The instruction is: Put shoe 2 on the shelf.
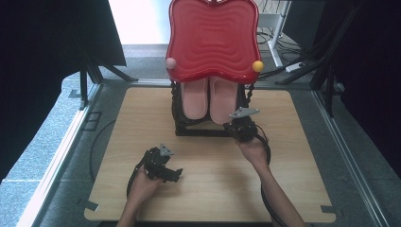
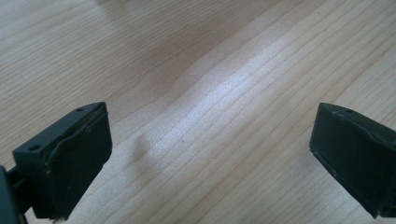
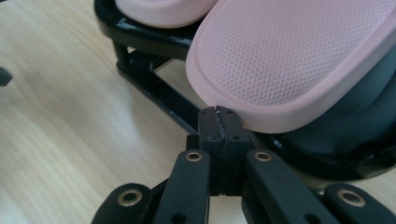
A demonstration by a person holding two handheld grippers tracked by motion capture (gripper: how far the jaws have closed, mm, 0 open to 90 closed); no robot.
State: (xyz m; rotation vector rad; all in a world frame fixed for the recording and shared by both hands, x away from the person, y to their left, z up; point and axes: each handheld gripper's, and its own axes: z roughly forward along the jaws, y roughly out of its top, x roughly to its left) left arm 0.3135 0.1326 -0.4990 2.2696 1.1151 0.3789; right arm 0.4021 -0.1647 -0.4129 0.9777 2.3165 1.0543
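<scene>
Two pink slippers lie side by side on a black rack [image 1: 198,130], the left slipper [image 1: 195,98] next to the right slipper [image 1: 223,99]. My right gripper [image 1: 231,125] is shut, its tips at the near edge of the right slipper's sole [image 3: 289,60]. In the right gripper view its jaws [image 3: 219,114] are pressed together with nothing between them, just under that sole's rim. The left slipper [image 3: 163,9] lies farther off. My left gripper [image 1: 176,174] rests low over the wooden table, open, with bare wood between its fingers [image 2: 210,154].
A wavy red tray [image 1: 213,38] tops the rack, with a pink ball [image 1: 170,63] and a yellow ball [image 1: 257,66] at its corners. The rack's black bars [image 3: 154,88] run below the slippers. The wooden table [image 1: 293,156] sits on a grey floor among stands and cables.
</scene>
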